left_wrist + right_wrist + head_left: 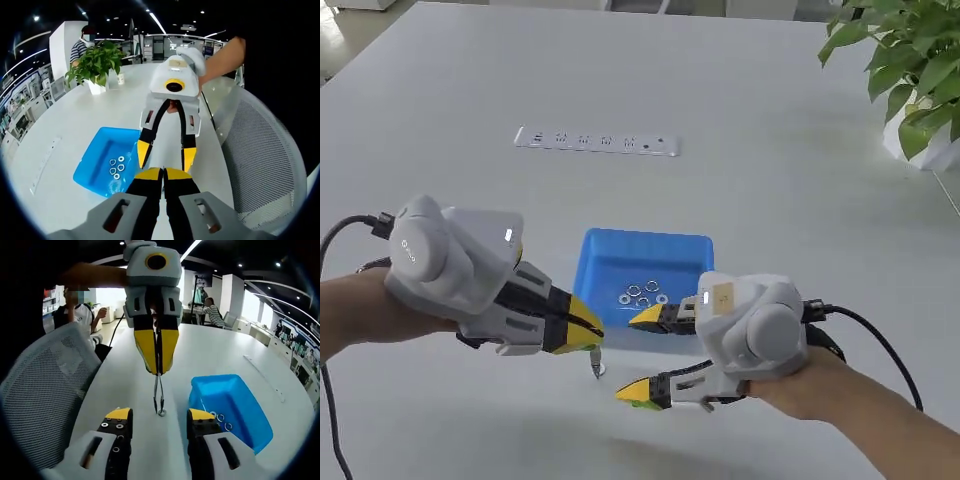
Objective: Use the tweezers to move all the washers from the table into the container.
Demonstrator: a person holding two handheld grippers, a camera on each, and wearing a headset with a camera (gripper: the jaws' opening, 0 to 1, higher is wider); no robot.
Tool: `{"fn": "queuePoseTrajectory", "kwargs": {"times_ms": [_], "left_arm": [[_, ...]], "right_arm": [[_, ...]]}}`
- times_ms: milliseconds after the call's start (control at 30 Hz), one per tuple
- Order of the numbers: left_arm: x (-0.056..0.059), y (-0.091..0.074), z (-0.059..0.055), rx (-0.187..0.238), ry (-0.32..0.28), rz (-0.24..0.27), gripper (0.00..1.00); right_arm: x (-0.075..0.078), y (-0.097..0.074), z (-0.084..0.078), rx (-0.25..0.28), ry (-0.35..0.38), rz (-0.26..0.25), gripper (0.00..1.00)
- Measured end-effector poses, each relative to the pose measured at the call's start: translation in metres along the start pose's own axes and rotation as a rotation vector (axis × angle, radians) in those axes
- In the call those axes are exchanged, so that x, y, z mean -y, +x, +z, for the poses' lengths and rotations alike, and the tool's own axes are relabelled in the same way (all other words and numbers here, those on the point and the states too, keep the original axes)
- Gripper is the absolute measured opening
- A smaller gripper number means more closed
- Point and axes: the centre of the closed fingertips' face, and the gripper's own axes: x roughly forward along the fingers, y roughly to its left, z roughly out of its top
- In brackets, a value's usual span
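In the head view the left gripper (588, 334) sits at 9 o'clock, held in a hand. Its yellow-tipped jaws are closed on a pair of tweezers (596, 358) that point down at the tabletop (770, 180). The right gripper (628, 356) sits at 4 o'clock with its jaws spread wide and nothing between them. 1 jaw reaches toward the near wall of the container and the other lies lower, nearer the person.

In the right gripper view the tweezers hang straight down from the left gripper's jaws, and their tips meet 1 washer (162, 412) lying flat on the tabletop. I cannot tell whether the tips are pinching it. That washer lies just beside the container, at about 7 o'clock from it in the head view.

The blue container (595, 262) stands at 12 o'clock from the grippers, upright and open-topped. Several washers (642, 294) are clustered on its floor near the front.

Farther off, at 12 o'clock, a white power strip (595, 141) lies flat on the tabletop. A leafy plant (910, 60) stands at 2 o'clock.
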Motion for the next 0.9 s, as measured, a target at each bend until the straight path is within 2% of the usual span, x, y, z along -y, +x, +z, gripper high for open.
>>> {"fn": "queuePoseTrajectory", "kwargs": {"times_ms": [267, 467, 900], "left_arm": [[-0.001, -0.002, -0.002, -0.01, 0.002, -0.02, 0.04], [-0.003, -0.002, -0.003, -0.016, 0.003, -0.033, 0.04], [-0.005, -0.001, -0.003, -0.017, -0.008, -0.042, 0.04]], "right_arm": [[-0.001, 0.015, 0.002, -0.005, -0.026, 0.03, 0.3], [-0.002, 0.025, 0.003, -0.011, -0.042, 0.053, 0.25], [-0.004, 0.035, 0.003, -0.03, -0.059, 0.072, 0.11]]}}
